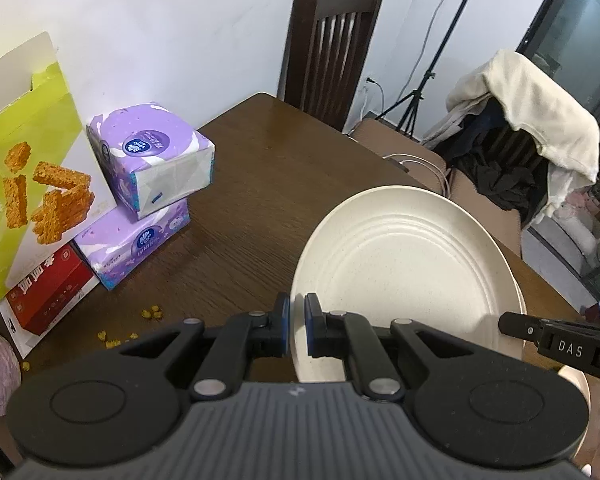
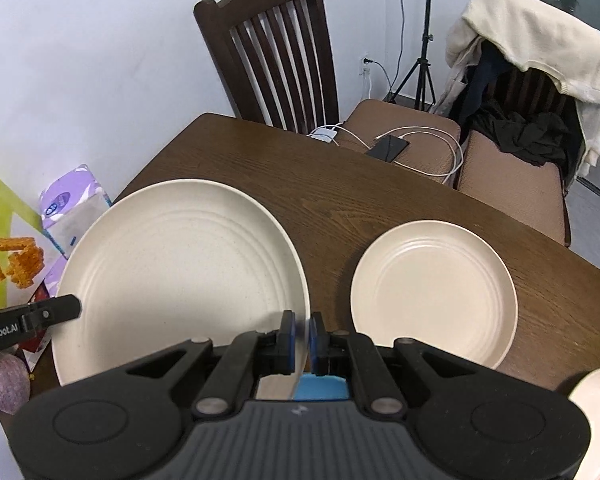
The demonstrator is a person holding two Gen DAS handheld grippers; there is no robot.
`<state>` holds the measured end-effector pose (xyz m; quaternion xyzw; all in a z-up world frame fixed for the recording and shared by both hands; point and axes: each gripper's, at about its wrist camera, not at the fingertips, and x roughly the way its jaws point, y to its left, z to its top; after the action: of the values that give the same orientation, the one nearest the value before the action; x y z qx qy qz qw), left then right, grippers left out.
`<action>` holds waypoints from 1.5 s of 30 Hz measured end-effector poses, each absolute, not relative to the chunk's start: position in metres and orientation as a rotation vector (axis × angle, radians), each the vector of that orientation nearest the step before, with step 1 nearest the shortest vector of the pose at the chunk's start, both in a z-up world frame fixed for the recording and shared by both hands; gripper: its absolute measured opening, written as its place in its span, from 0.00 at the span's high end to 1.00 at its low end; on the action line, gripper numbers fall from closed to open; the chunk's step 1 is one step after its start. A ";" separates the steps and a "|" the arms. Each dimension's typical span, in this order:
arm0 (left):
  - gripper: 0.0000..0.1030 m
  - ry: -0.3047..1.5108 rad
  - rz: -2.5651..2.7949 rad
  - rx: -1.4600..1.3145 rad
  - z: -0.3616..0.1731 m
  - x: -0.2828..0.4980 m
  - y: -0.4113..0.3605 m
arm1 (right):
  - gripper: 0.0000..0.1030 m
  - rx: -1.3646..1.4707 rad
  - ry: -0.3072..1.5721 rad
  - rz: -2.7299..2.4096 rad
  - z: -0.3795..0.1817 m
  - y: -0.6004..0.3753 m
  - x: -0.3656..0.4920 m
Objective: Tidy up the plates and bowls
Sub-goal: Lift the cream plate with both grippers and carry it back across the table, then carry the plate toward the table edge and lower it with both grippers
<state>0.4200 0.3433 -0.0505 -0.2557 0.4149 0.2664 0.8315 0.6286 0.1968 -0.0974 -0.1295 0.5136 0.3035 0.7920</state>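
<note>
A large cream plate (image 1: 408, 264) hangs above the brown table (image 1: 260, 168), held by its rim from both sides. My left gripper (image 1: 297, 326) is shut on the plate's left rim. My right gripper (image 2: 301, 340) is shut on the right rim of the same large cream plate (image 2: 180, 272). The right gripper's finger shows at the plate's far edge in the left wrist view, and the left one shows likewise in the right wrist view. A smaller cream plate (image 2: 432, 292) lies on the table (image 2: 340, 184) to the right. Part of another pale dish (image 2: 598, 412) shows at the lower right.
Two purple tissue packs (image 1: 152, 160) are stacked at the left by the wall, beside a green snack box (image 1: 24, 168) and a red box (image 1: 48, 292). Yellow crumbs (image 1: 152, 314) lie near them. Dark wooden chairs (image 2: 276, 48), one draped with clothes (image 2: 540, 40), stand behind the table.
</note>
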 end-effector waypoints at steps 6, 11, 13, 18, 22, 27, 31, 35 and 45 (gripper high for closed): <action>0.92 0.882 0.524 -0.523 -0.045 0.408 0.330 | 0.93 -0.257 1.100 0.612 -0.088 0.180 0.610; 0.92 0.883 0.491 -0.499 -0.039 0.397 0.320 | 0.93 -0.243 1.096 0.580 -0.084 0.168 0.593; 0.92 0.883 0.477 -0.488 -0.038 0.393 0.317 | 0.93 -0.233 1.094 0.566 -0.082 0.163 0.585; 0.92 0.887 0.446 -0.462 -0.034 0.381 0.304 | 0.93 -0.209 1.087 0.530 -0.078 0.148 0.565; 0.92 0.888 0.429 -0.449 -0.031 0.374 0.294 | 0.93 -0.197 1.090 0.505 -0.073 0.137 0.553; 0.92 0.887 0.422 -0.437 -0.025 0.360 0.279 | 0.93 -0.195 1.087 0.486 -0.068 0.124 0.536; 0.92 0.885 0.417 -0.430 -0.020 0.347 0.266 | 0.93 -0.200 1.080 0.482 -0.060 0.113 0.519; 0.92 0.879 0.415 -0.416 -0.015 0.333 0.251 | 0.93 -0.192 1.073 0.480 -0.054 0.099 0.503; 0.92 0.879 0.392 -0.385 -0.007 0.303 0.216 | 0.93 -0.178 1.067 0.470 -0.044 0.062 0.465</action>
<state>0.3029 0.2163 -0.0073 -0.1842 0.4203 0.1875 0.8685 0.4651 0.0621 -0.0438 -0.0839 0.5029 0.2216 0.8312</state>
